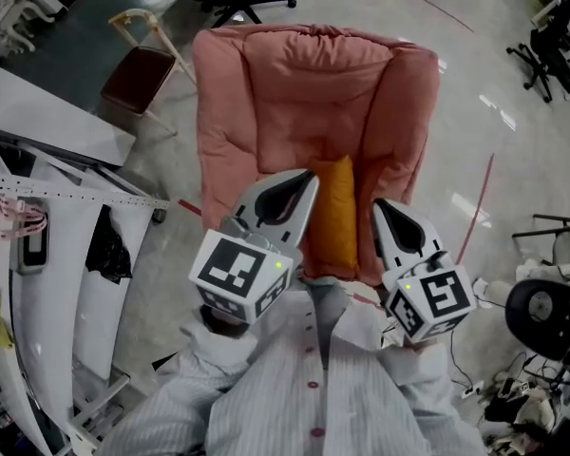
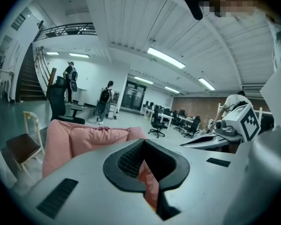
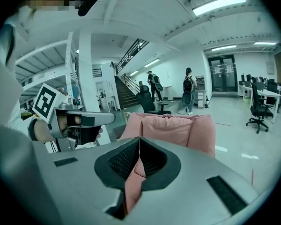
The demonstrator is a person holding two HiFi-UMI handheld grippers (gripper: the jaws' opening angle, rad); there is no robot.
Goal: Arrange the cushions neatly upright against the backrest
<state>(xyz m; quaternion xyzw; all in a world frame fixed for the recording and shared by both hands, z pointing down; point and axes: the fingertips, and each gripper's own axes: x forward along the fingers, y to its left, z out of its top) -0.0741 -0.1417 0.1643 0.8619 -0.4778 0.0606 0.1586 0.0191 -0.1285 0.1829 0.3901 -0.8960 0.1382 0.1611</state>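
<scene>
Closest to me, my left gripper (image 1: pixel 306 180) and right gripper (image 1: pixel 382 207) hung with jaws closed, holding nothing. They flanked the orange cushion (image 1: pixel 335 218) mid-frame on the pink armchair (image 1: pixel 266 74). 1 wooden chair (image 1: pixel 138 69) stood upper left.

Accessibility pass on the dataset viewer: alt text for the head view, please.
Seen from above, a pink padded armchair holds one orange cushion on its seat. Nearer the camera, a person in a striped shirt holds the left gripper and right gripper, both shut and empty.
</scene>
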